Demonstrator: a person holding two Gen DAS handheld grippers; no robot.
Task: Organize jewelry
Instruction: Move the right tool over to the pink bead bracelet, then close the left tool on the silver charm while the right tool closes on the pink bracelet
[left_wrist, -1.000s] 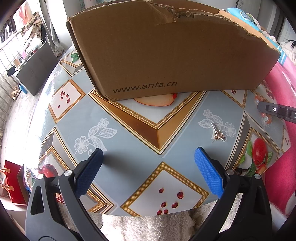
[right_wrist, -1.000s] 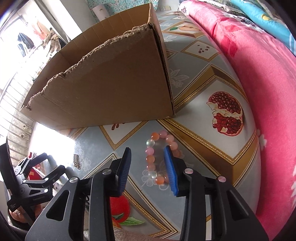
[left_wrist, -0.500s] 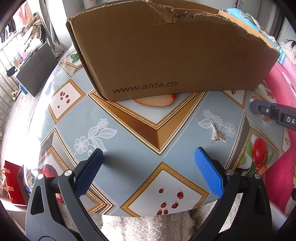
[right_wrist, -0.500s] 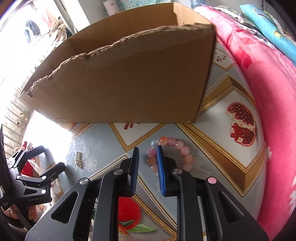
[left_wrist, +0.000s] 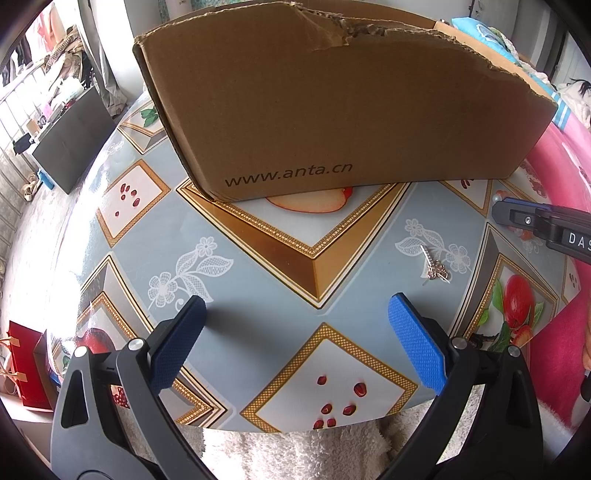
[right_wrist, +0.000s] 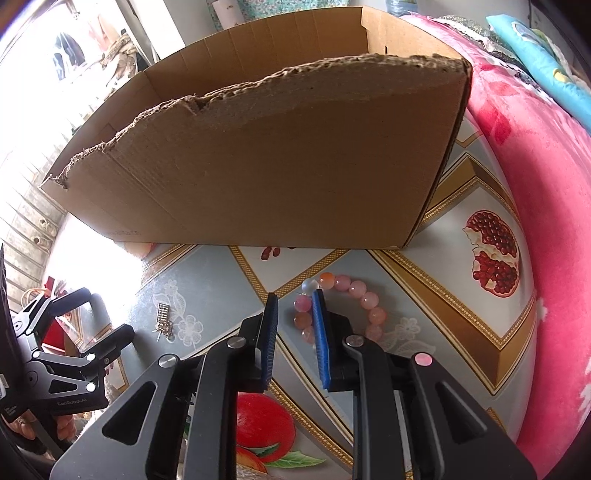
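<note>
Jaws first: left gripper (left_wrist: 295, 332) spread wide, nothing between its two blue pads, hovering over the near table edge. Right gripper (right_wrist: 293, 325) drawn narrow, pads either side of one strand of the bead bracelet; a gap shows beside the beads, so cannot tell whether it is truly clamped.

One round table (left_wrist: 258, 295) under a patterned oilcloth of grey-blue ground, gold-bordered diamonds and printed pomegranates and apples.

One large brown corrugated cardboard box (left_wrist: 332, 110), open-topped, upper edge torn ragged, "www.anta.cn" printed low on the side facing the left wrist camera. It sits at 12 o'clock in both views, touching the cloth.

One bright pink floral blanket (right_wrist: 546, 221) along the table's 3 o'clock edge in the right wrist view, with folded blue fabric (right_wrist: 535, 55) behind it at 1 o'clock.

One white fluffy towel (left_wrist: 295, 454) below the table edge, 6 o'clock in the left wrist view.

One red paper gift bag (left_wrist: 26, 365) on the floor, 8 o'clock in that view.

One round bracelet of pink, orange and clear beads (right_wrist: 364, 301), lying on the cloth just in front of the box, centre of the right wrist view.

One small silver metal jewelry piece (left_wrist: 434, 266), ridged bar with a cluster at one end, flat on the white flower print at 3 o'clock in the left wrist view; well apart from the bracelet, between the two grippers.
</note>
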